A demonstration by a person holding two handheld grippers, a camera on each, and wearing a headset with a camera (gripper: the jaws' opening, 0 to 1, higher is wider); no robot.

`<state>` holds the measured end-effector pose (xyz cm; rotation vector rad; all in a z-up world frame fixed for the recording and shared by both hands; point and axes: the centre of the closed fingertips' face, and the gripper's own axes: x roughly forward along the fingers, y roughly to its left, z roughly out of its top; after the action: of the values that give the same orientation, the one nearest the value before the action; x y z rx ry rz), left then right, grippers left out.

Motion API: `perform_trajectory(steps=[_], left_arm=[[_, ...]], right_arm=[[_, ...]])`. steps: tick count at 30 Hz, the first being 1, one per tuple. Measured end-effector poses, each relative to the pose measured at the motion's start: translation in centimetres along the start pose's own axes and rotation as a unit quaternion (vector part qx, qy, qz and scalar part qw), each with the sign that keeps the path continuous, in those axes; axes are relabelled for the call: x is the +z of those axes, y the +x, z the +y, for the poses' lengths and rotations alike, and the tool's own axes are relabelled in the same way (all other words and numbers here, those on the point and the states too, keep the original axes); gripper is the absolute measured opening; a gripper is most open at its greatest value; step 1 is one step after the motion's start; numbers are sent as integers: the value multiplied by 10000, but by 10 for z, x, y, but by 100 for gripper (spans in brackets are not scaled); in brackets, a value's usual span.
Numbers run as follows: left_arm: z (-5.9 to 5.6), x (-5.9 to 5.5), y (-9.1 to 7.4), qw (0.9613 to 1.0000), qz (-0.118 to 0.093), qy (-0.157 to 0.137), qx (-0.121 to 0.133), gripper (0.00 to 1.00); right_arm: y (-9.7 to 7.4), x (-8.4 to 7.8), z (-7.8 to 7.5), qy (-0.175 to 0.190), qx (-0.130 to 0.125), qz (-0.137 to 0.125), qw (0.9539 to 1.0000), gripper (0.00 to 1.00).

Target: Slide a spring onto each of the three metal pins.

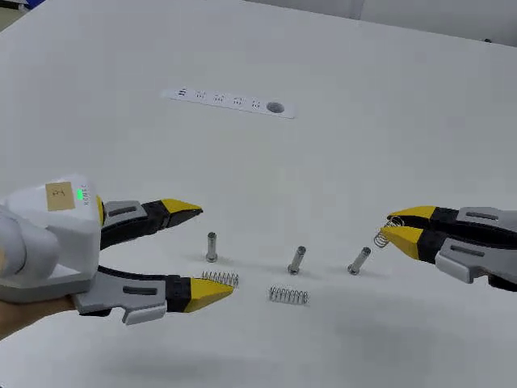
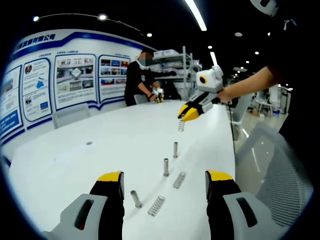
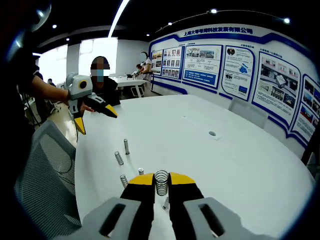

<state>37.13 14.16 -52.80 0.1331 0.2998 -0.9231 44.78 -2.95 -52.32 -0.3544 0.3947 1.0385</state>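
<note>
Jaws of the left hand-held gripper (image 1: 216,250) stand spread wide apart, released and clasping nothing, low over the white worktop (image 1: 363,153) at the left of the head view. Between their yellow tips, seen from above, the left pin (image 1: 212,246) stands upright on its wider base, bare of any spring. Just in front of it the first spring (image 1: 220,279) lies on its side, close by the tip of the nearer jaw; whether the two touch cannot be told. A little to the right the second spring (image 1: 288,296) lies flat as well, near the foot of the middle pin (image 1: 297,259), which is also bare. Next in the row comes the right pin (image 1: 359,260), bare too, set apart from the middle one. Just beside its top the right hand-held gripper (image 1: 386,225) reaches in from the right edge, its jaws clenched on the third spring (image 1: 380,238), held clear of the surface. Farther back, a flat socket strip (image 1: 230,102) sits flush in the worktop
</note>
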Motion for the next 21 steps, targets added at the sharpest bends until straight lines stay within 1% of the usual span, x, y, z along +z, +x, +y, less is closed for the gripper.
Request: perform_trajectory(steps=[3,7,10,12,17,21], left_arm=[[0,-2,1,9999,39,-98,19,75],[-1,-5,2,9999,108,-103,3,78],[0,-7,2,9998,143,-153,25,81],[2,-8,2,9997,149,-175,63,83],[6,-6,-2,9996,94,-213,166,83],[9,-7,-6,9994,105,-243,234,83]], right_arm=[[8,-11,-6,120,-78,46,9999,11],[16,-22,-11,351,-153,51,9993,11],[20,-29,-12,396,-199,106,9990,11],[21,-32,-12,448,-182,100,9988,11],[24,-37,-13,475,-188,94,9986,11],[26,-40,-14,526,-200,93,9984,11]])
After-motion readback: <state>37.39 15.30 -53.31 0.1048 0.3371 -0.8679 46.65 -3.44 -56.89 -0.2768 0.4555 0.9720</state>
